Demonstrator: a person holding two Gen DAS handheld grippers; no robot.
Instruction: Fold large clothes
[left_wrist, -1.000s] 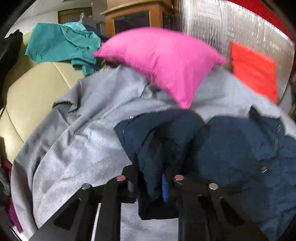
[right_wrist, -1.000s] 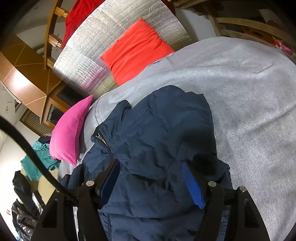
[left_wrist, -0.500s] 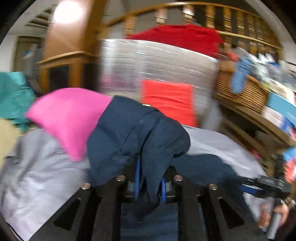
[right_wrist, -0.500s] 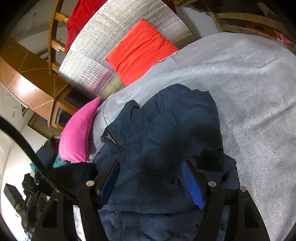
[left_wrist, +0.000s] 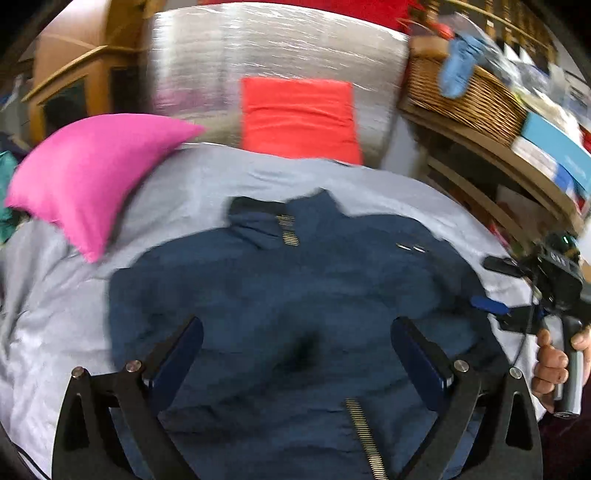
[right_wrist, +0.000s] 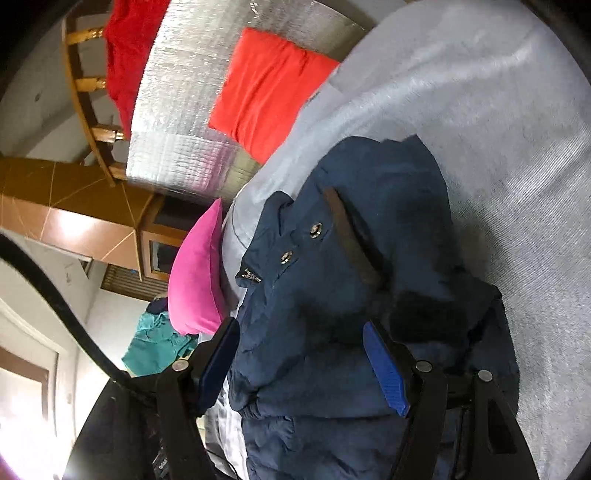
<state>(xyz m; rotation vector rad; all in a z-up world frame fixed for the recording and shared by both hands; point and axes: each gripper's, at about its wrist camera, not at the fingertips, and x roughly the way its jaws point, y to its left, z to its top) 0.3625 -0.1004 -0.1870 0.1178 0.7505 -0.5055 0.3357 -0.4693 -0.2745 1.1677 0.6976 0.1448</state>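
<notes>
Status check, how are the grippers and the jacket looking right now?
Left gripper open, empty. Right gripper open, hovering over the navy jacket. Jacket on the grey cover, collar up top. Pink pillow beside it, not touching.

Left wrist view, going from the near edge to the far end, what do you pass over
left gripper → navy jacket → grey sheet → red cushion → silver foil panel

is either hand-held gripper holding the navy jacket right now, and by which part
Nothing is held. The left hand-held gripper and the right hand-held gripper both stand open above the navy jacket, which lies on the grey bed cover.
</notes>
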